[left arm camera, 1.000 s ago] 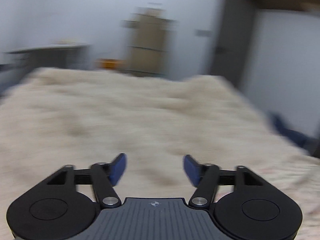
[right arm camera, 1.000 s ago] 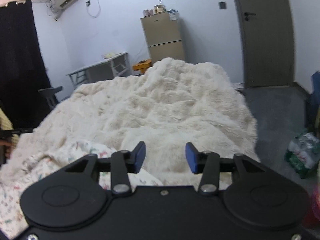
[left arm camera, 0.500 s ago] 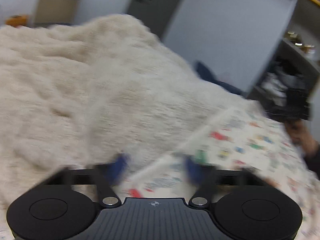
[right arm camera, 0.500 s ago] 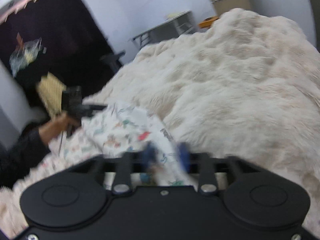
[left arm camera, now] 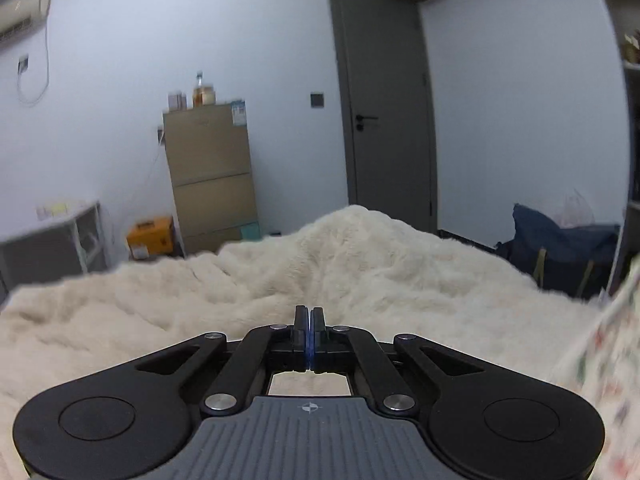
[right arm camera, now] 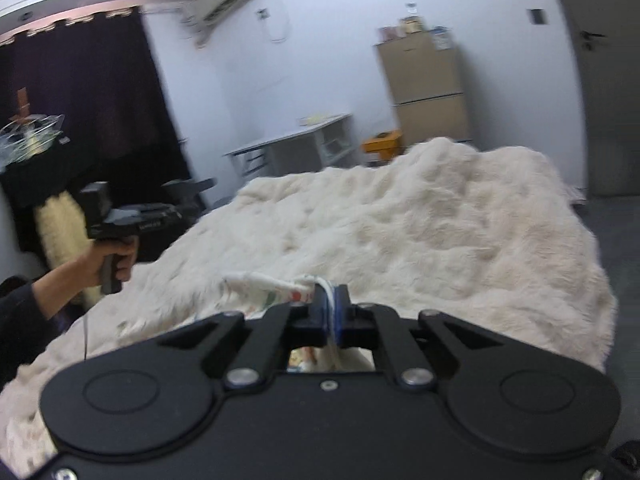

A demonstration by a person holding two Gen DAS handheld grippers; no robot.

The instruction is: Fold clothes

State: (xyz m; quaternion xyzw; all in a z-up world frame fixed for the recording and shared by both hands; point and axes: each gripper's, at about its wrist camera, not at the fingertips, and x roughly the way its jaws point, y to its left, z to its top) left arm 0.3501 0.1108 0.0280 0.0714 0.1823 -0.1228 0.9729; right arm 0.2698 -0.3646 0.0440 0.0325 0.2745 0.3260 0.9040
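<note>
- Both pairs of jaws are pressing fully together: the right gripper [right arm camera: 329,304], at centre low in the right wrist view, is pinching a bunched edge of the patterned white garment [right arm camera: 276,290] between its blue pads, while the left gripper [left arm camera: 307,322] is showing its pads meeting with no cloth visible between them.
- From the right pads the garment is trailing toward the left of that frame and lying on the cream fluffy blanket [right arm camera: 420,232].
- At the right edge of the left wrist view, a blurred stretch of the same garment [left arm camera: 600,360] is hanging in front of the blanket [left arm camera: 160,300].
- At the left of the right wrist view, a hand [right arm camera: 108,258] is gripping the left gripper's handle above the blanket's edge.
- Behind the bed, a tan cabinet [left arm camera: 210,176] and a grey door [left arm camera: 386,120] are standing against the wall.
</note>
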